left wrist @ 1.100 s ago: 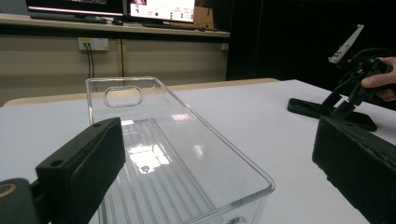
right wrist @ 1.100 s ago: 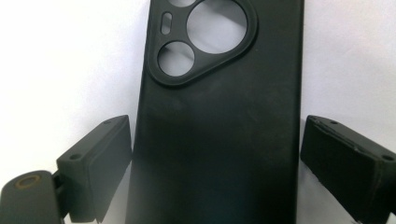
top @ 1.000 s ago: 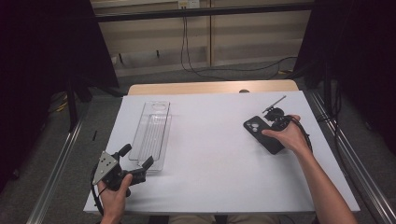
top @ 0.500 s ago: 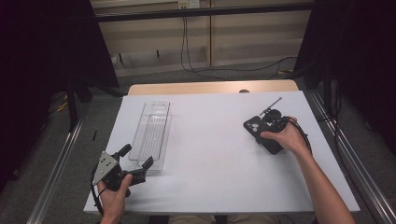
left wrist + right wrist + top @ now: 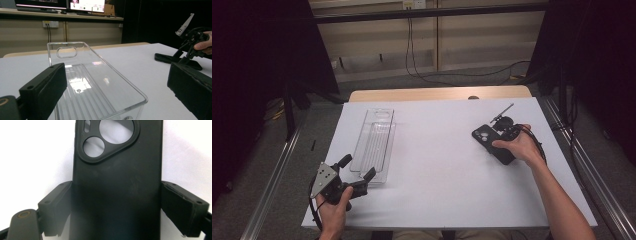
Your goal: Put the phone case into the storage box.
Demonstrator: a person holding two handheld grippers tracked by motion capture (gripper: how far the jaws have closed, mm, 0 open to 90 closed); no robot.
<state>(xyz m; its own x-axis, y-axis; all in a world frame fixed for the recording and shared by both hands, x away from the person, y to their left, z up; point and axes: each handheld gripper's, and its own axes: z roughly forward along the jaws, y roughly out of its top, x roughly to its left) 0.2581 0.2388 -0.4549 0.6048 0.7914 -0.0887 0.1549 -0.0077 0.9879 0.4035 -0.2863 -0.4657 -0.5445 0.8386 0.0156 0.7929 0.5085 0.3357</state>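
A: Where the right gripper (image 5: 504,131) sits on the white table (image 5: 442,165), black phone case (image 5: 117,182) lying flat, camera cutouts up, between the jaws. Jaws just closing in, both against the case's long edges.

B: Pressing yet?

A: Cannot tell; touching or nearly so.

B: Left gripper (image 5: 354,177)?

A: Near the table's front left corner, jaws wide apart, holding nothing. Just at the near end of the clear plastic tray (image 5: 95,82). Well apart from the case.

Clear plastic tray (image 5: 374,145) on white table (image 5: 442,165); monitors (image 5: 86,5) on shelf behind.
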